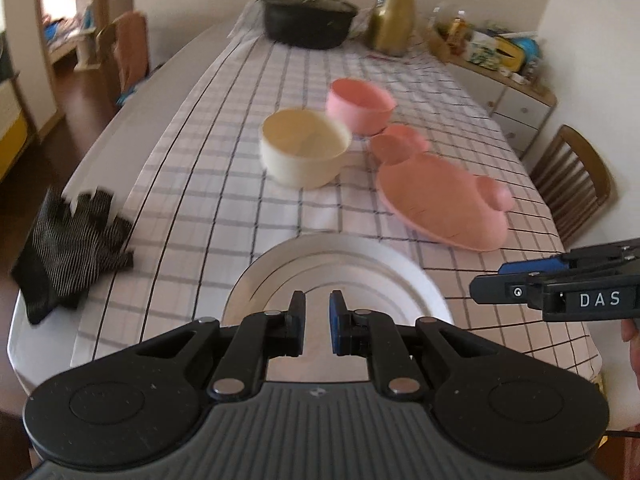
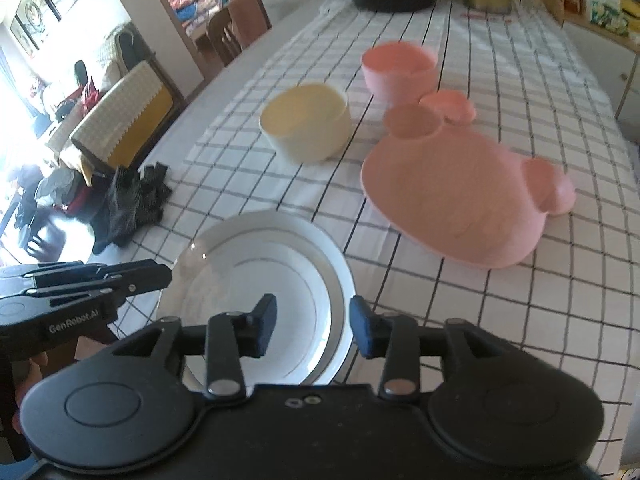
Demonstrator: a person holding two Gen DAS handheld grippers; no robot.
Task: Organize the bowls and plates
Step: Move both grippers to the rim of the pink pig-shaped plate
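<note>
- Nearest of all, a white plate (image 2: 256, 280) with thin ringed lines was seen lying flat on the checked tablecloth (image 2: 500, 300), just below both grippers.
- Beyond it, a cream bowl (image 2: 306, 126) was found upright near the middle of the cloth, with a pink bowl (image 2: 398, 72) just behind and to its right.
- A pink animal-shaped plate (image 2: 460, 200) with round ear cups was noted to the right of the white plate, apart from it and close to the pink bowl.
- The left gripper (image 1: 317, 322) was seen with its jaws drawn nearly together, nothing pinched between them, above the near rim of the white plate.
- The right gripper (image 2: 313, 330) was seen with its jaws spread, nothing caught between them, over the plate's right edge.
- A dark striped cloth (image 1: 72, 252) was noted at the table's left edge.
- At the far end, a black lidded pot (image 1: 310, 20) and a gold jug (image 1: 394, 16) were seen.
</note>
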